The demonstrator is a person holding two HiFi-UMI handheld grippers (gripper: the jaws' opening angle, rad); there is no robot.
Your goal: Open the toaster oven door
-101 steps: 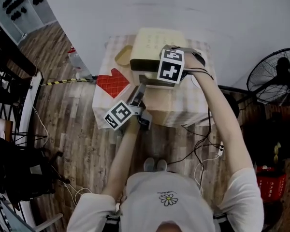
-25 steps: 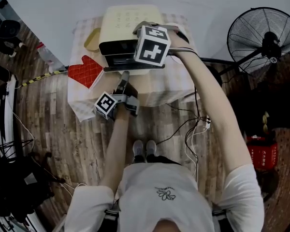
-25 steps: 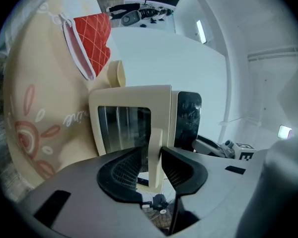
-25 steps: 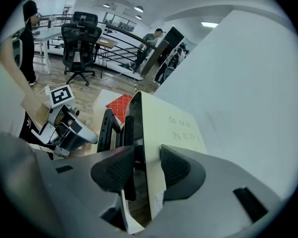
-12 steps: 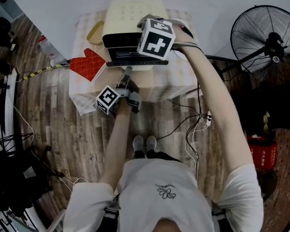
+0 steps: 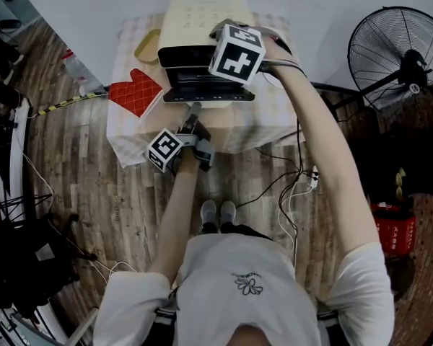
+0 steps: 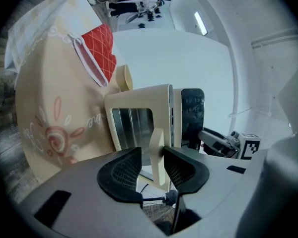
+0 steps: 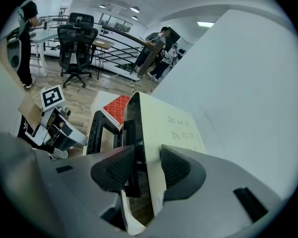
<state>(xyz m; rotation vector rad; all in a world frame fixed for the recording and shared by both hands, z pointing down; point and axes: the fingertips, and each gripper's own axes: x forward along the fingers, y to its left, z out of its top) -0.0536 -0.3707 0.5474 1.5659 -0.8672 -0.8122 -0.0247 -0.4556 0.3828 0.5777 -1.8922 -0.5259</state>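
Furthest left of the toaster oven [image 6: 200, 21], a red quilted oven mitt [image 6: 136, 92] lies on the table [image 6: 268, 127], hanging part-way over the cloth's edge. A pale yellow dish [image 6: 147, 45] sits just beside the oven's left wall. In front of the oven and a little left of its middle, the left gripper [image 7: 152, 157] points level at the door [image 6: 209, 92], which is down and sticks out flat from the oven's front toward the person. The door's cream handle [image 7: 158, 142] stands between this gripper's jaws. The jaws have just been opening and now stand moderately wide. One pad [image 7: 123, 171] is clear of the handle with a gap showing, and the other lies close against it, so nothing is clamped. At the oven's right front corner, the right gripper [image 8: 144, 168] angles down from above. Its jaws are closed on the oven itself, one pad on the cream top panel and the other on the dark front frame. Well to the right of the oven, off the table, a standing fan [image 6: 400, 56] is on the wooden floor.
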